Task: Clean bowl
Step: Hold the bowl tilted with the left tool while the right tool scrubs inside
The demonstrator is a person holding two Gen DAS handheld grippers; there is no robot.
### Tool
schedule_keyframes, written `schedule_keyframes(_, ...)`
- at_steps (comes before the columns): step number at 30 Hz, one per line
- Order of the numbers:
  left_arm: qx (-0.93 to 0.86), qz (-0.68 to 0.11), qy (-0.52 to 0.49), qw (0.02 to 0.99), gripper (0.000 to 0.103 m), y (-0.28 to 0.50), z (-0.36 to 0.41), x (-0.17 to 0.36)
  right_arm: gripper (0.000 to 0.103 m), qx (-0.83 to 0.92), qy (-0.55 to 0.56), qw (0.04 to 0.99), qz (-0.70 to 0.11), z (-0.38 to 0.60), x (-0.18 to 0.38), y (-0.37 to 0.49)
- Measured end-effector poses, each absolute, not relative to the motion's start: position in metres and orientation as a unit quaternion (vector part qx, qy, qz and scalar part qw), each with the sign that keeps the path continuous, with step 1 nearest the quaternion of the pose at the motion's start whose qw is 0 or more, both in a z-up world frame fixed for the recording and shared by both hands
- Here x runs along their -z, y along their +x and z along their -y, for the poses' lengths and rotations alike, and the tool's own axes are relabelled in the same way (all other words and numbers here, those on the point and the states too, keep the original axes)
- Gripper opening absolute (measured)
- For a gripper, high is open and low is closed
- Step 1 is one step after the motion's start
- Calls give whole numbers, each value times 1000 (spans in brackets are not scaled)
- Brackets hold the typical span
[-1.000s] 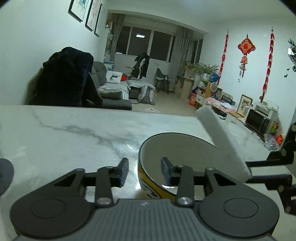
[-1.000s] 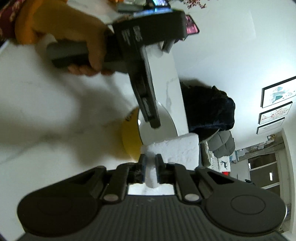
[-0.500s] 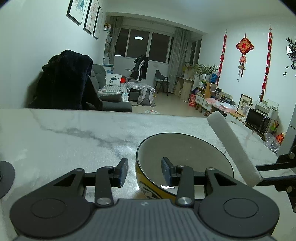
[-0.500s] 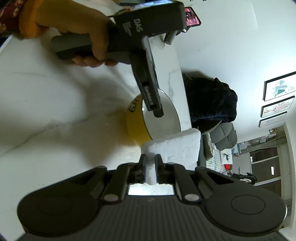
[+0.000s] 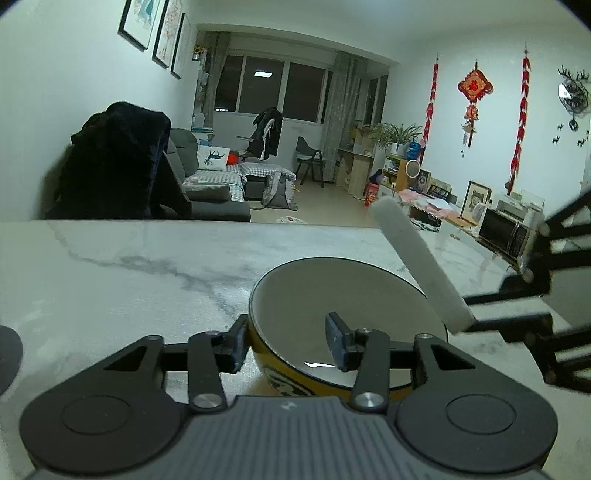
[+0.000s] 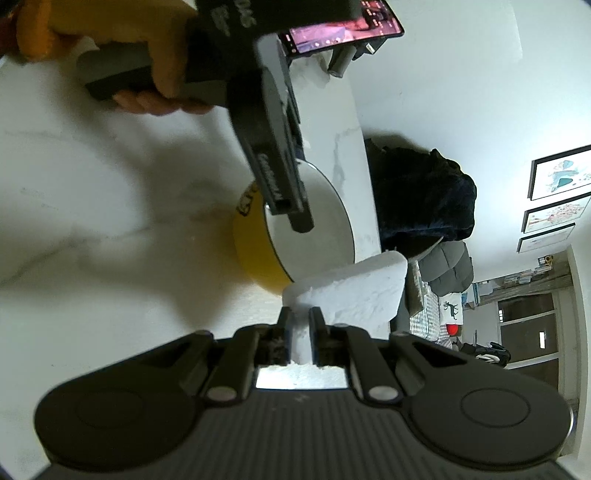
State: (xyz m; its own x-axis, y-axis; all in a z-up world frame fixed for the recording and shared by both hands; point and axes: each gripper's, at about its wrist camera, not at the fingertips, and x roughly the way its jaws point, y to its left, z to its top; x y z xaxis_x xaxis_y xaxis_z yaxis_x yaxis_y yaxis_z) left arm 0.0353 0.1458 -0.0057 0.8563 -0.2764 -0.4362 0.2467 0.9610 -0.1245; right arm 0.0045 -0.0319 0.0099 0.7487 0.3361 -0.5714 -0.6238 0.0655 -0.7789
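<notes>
A yellow bowl (image 5: 347, 295) with a pale inside and a dark rim stands on the white marble table (image 5: 129, 288). My left gripper (image 5: 286, 347) straddles the bowl's near rim, one finger outside the wall and one inside. Its jaws are opening and the pads do not clamp the rim. In the right wrist view the same bowl (image 6: 317, 221) lies under the left gripper's fingers (image 6: 295, 206). My right gripper (image 6: 300, 332) is shut on a white sponge (image 6: 354, 291). The sponge (image 5: 417, 266) hangs tilted over the bowl's right rim.
A hand (image 6: 159, 92) with an orange sleeve holds the left gripper's handle. A phone (image 6: 343, 33) stands on a mount at the table's far end. A dark coat (image 5: 118, 162) hangs just beyond the table edge. A dark round object (image 5: 7, 350) lies at the left.
The left jaws have widened a little and the bowl's rim now sits closer to the left finger. The sponge has shifted slightly leftward over the bowl's right rim.
</notes>
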Motion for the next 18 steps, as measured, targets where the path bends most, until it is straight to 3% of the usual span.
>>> schedule_keyframes(18, 144, -240, -50, 959, 49, 41, -153, 7, 9, -329, -622, 702, -108, 19, -12, 33)
